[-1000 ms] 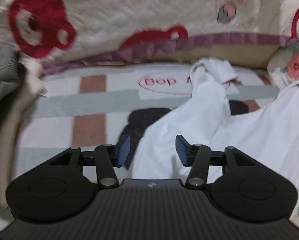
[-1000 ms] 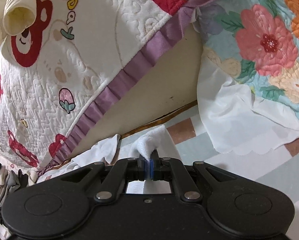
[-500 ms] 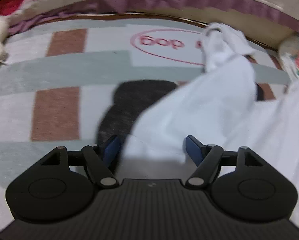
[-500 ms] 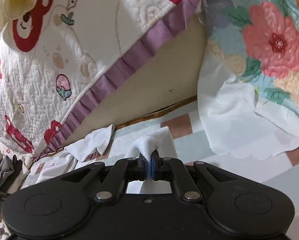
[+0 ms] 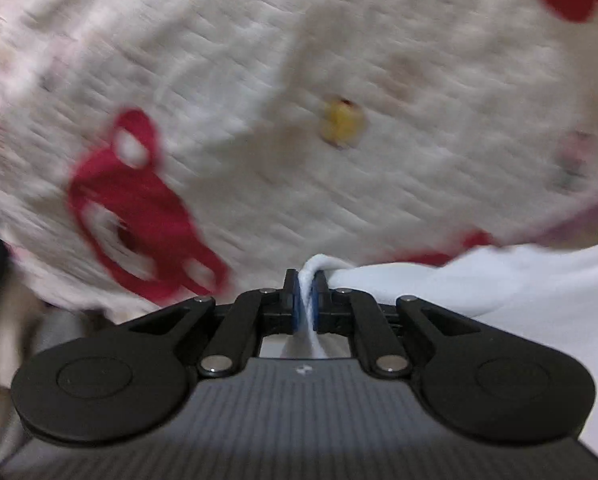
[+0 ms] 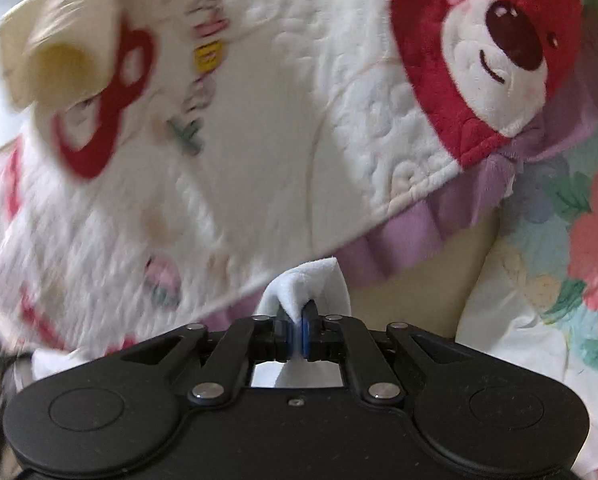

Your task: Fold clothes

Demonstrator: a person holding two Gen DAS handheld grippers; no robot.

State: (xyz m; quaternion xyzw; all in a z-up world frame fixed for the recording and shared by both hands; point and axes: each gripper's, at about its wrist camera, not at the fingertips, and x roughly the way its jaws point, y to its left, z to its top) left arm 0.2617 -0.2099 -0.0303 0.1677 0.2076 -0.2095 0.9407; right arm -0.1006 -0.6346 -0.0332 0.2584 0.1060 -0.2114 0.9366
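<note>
My left gripper (image 5: 306, 280) is shut on an edge of a white garment (image 5: 499, 284), which stretches away to the right and hangs below. My right gripper (image 6: 297, 314) is shut on another bunched part of the white garment (image 6: 311, 280), with a fold sticking up above the blue pads. Both grippers are raised and point at the quilted cover; both views are blurred by motion.
A cream quilted cover with red bear patches (image 5: 139, 208) fills the left view. In the right view it (image 6: 259, 128) has a purple ruffle edge (image 6: 419, 224). A floral pillow (image 6: 579, 240) and a white cloth (image 6: 511, 344) lie at right.
My left gripper closed on the white garment and lifted it off the striped mat, now facing the quilt. My right gripper, still shut on the garment, also rose.
</note>
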